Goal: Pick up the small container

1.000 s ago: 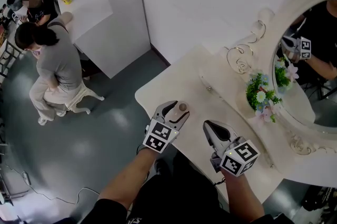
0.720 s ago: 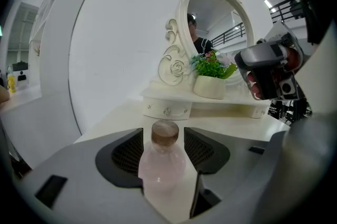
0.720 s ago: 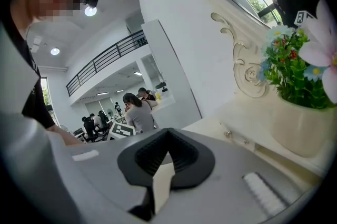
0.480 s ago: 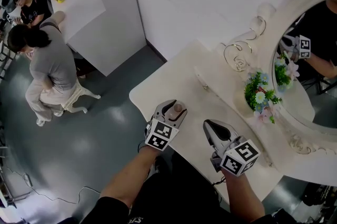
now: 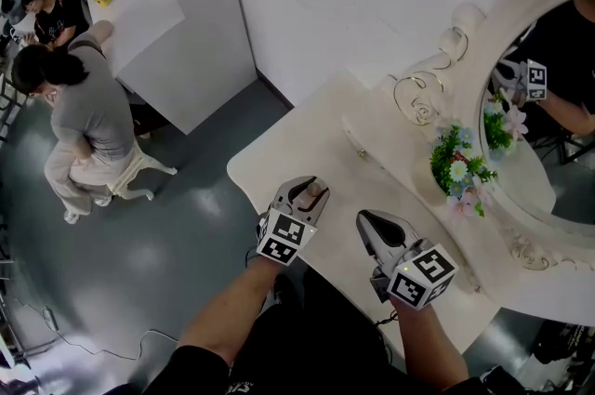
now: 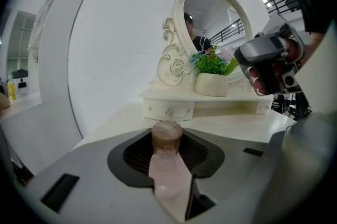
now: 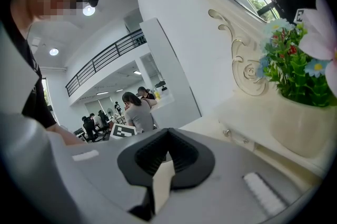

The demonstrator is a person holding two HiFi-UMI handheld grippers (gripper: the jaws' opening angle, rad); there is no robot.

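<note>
The small container (image 5: 317, 191) is a pale pink bottle with a brown cap (image 6: 167, 134). It stands upright near the front edge of the cream dressing table (image 5: 297, 138). My left gripper (image 5: 311, 187) is around it, and its jaws are closing. In the left gripper view the bottle fills the gap between the dark pads (image 6: 138, 154), which touch both its sides. My right gripper (image 5: 365, 219) hovers just to the right over the table edge. It is shut and holds nothing, with only a thin slit between its jaws (image 7: 167, 138).
At the back right stand an ornate oval mirror (image 5: 558, 21), a pot of artificial flowers (image 5: 457, 168) and a low drawer shelf (image 5: 358, 142). A white wall rises behind the table. Two people (image 5: 88, 119) are on the grey floor at far left.
The left gripper's jaws have narrowed onto the container between them. The right gripper has stayed where it was.
</note>
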